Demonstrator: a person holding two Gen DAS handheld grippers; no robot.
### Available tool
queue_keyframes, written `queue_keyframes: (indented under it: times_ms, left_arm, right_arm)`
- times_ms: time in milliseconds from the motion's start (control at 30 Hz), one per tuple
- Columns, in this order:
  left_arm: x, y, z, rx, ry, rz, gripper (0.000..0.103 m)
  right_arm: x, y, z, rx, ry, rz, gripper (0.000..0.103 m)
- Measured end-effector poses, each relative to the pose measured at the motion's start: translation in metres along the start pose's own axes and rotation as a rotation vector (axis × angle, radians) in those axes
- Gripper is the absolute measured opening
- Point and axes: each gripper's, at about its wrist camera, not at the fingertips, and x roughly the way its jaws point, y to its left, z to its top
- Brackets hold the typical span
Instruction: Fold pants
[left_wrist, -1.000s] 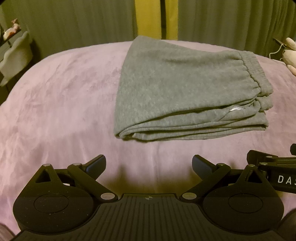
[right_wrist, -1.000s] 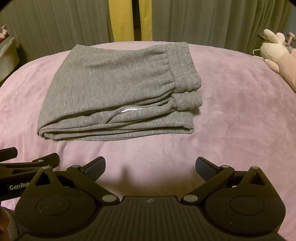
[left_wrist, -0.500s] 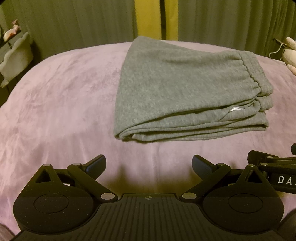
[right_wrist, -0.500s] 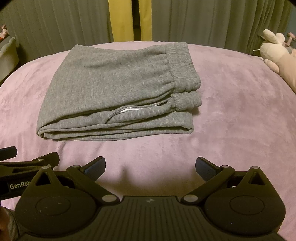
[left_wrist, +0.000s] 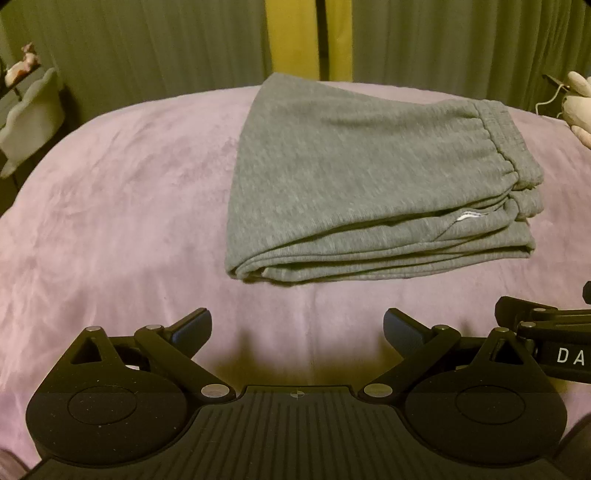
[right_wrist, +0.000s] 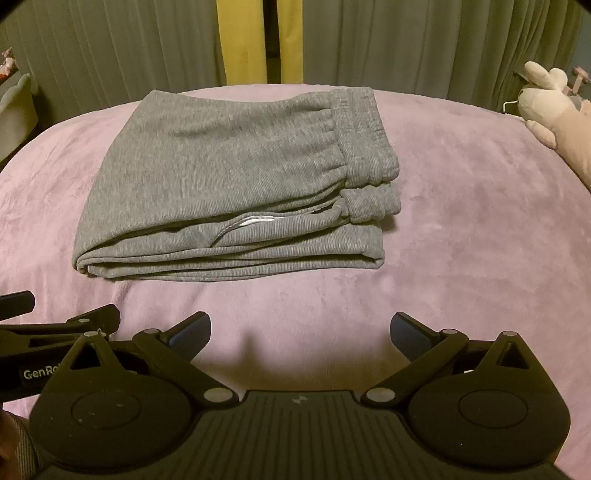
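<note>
the grey pants (left_wrist: 373, 184) are laid folded in a stack on the pink blanket (left_wrist: 110, 206), waistband to the right. the left gripper (left_wrist: 297, 328) and right gripper (right_wrist: 301, 330) are held spread wide and empty, near the stack's front edge, apart from it.

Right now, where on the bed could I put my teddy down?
Bare pink blanket lies between the folded grey pants and the plush toy, and also left of the pants. The near strip by the open left gripper and open right gripper is crowded.
</note>
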Motion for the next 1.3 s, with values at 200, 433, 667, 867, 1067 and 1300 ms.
queue_keyframes:
  times_ms: [200, 433, 667, 867, 1067, 1300]
  left_arm:
    - [0.0008, -0.0002, -0.0003, 0.003, 0.002, 0.001, 0.102]
    - [0.0019, -0.0009, -0.0012, 0.005, 0.004, 0.002, 0.102]
    - [0.0024, -0.0011, -0.0009, 0.005, 0.005, -0.001, 0.102]
    - [0.0028, -0.0016, -0.0004, 0.005, 0.004, -0.003, 0.102]
    - [0.0027, -0.0014, -0.0004, 0.005, 0.006, -0.005, 0.102]
    - [0.0029, -0.0013, -0.0007, 0.002, 0.008, -0.008, 0.102]
  right_arm:
    - [0.0002, 0.0002, 0.0001, -0.002, 0.002, -0.002, 0.103]
    - [0.0001, 0.0013, -0.0008, -0.005, 0.004, -0.006, 0.103]
    - [0.0002, 0.0015, -0.0007, -0.005, 0.003, -0.006, 0.103]
    - [0.0002, 0.0002, -0.0005, 0.000, 0.004, -0.005, 0.103]
    - [0.0004, 0.0000, -0.0003, 0.000, 0.005, -0.007, 0.103]
    - [0.0001, 0.0023, -0.0004, -0.008, 0.005, -0.010, 0.103]
